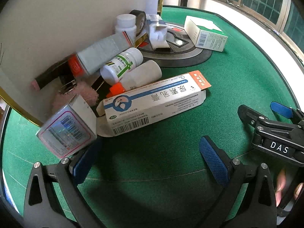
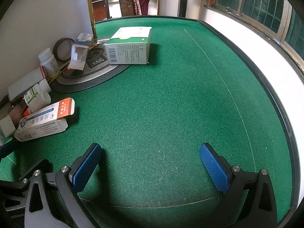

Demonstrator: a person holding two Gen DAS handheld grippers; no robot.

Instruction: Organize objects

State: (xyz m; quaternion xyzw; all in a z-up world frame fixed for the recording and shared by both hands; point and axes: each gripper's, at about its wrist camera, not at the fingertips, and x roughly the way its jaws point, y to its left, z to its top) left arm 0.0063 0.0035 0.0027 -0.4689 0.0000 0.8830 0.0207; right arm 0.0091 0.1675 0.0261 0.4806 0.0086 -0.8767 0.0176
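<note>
nearby, long white carton (image 1: 152,102) fronts heaped bottles (image 1: 121,64).

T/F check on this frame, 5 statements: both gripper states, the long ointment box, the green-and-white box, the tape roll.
1. The left hand-held gripper is shut on the long ointment box. False: its jaws stand open and hold nothing.
2. The right hand-held gripper is open over bare green felt. True.
3. The long ointment box has an open end flap. True: the orange flap stands open.
4. The green-and-white box lies in the middle of the pile by the wall. False: it lies apart from the pile, partly on the round metal centre panel.
5. The black tape roll lies flat on the felt. False: it stands on edge against the wall.
</note>
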